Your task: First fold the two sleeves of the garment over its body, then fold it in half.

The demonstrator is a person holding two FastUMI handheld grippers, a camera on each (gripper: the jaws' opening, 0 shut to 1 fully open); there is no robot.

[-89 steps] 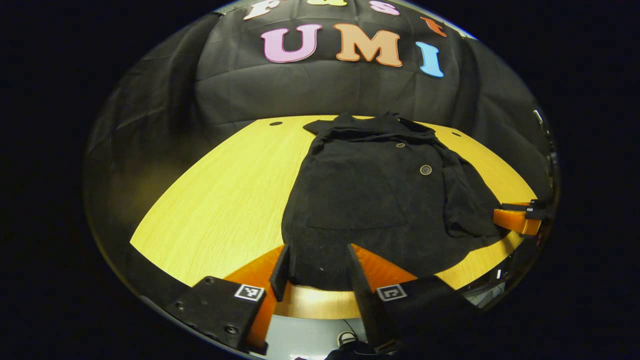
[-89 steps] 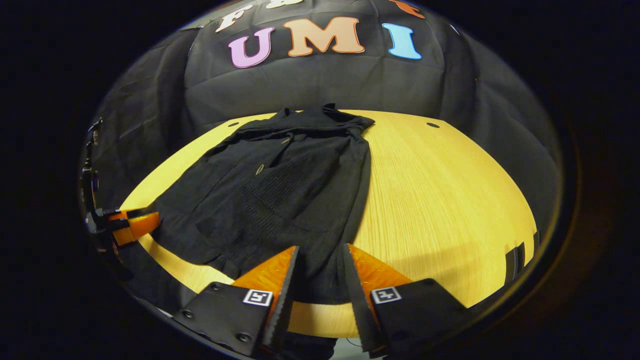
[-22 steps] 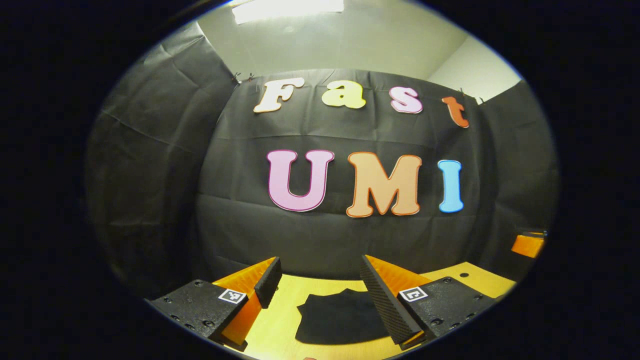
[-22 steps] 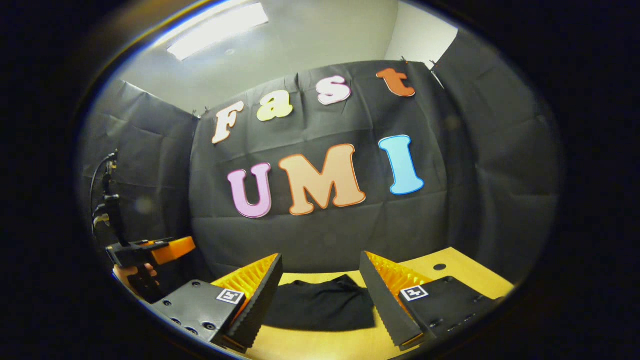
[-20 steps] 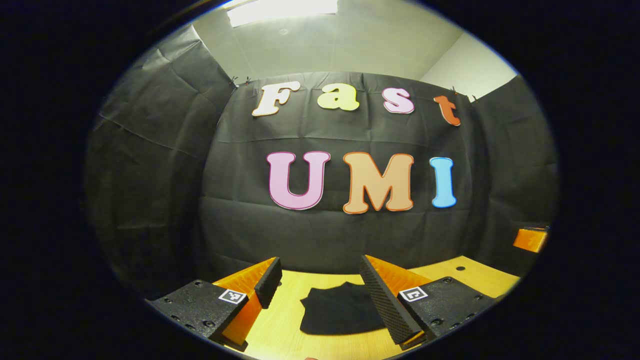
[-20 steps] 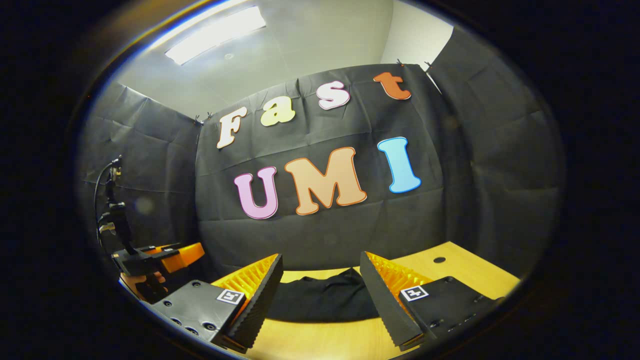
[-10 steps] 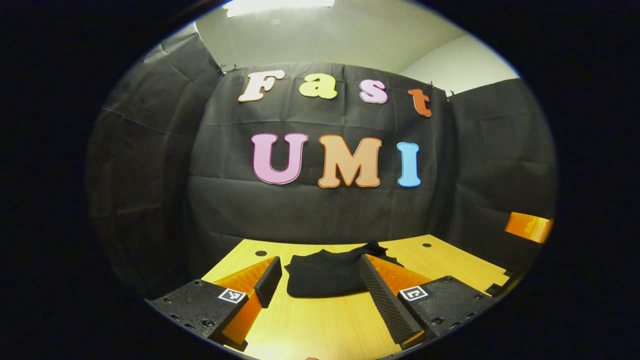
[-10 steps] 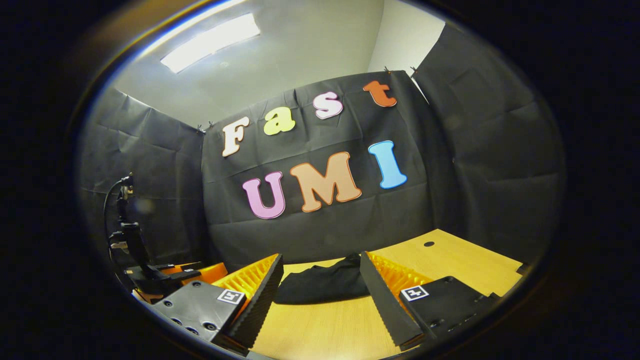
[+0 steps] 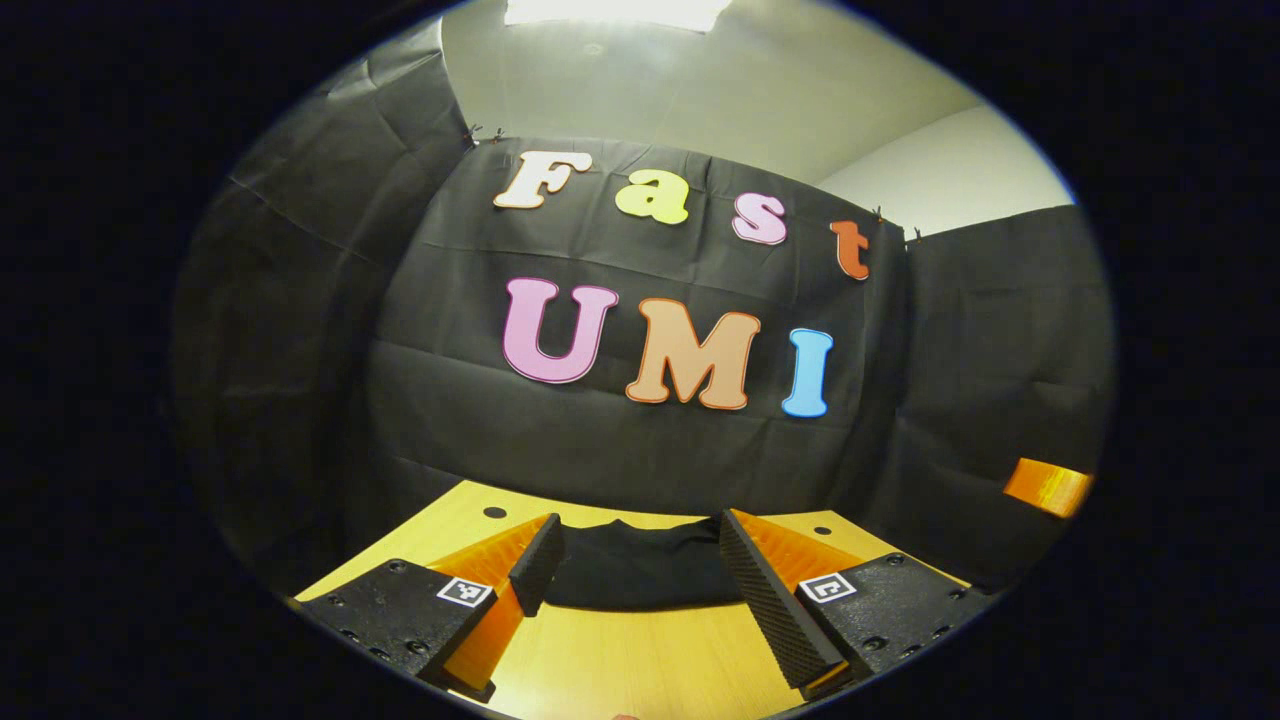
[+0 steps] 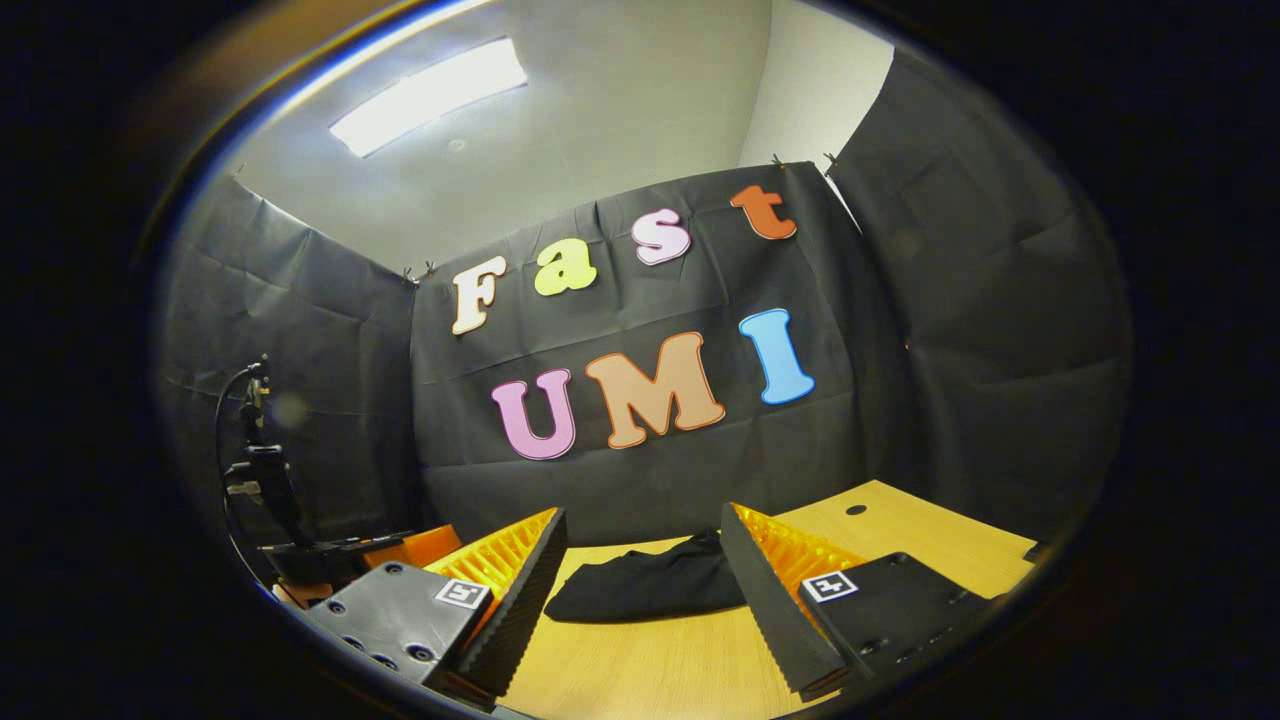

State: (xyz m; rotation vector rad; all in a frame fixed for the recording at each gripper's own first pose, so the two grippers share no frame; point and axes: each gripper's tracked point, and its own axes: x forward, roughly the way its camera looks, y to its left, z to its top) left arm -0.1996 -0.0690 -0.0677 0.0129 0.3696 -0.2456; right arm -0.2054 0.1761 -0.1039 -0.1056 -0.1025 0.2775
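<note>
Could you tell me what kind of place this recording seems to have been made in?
Most likely a data-recording booth inside an ordinary room: black cloth walls hang around a wooden table, a folded dark garment lies on it, and a ceiling light shows above.

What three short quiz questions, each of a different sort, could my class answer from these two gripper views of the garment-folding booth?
1. True or false: the left gripper has its jaws shut on the black garment.
2. Multiple choice: the garment lies (A) hanging off the table edge, (B) as a compact bundle on the wooden table, (C) held in the air by the right gripper.
3. Fill in: in the right gripper view the garment lies on the table beyond the open ____.

Key: 1 false; 2 B; 3 jaws.
</note>
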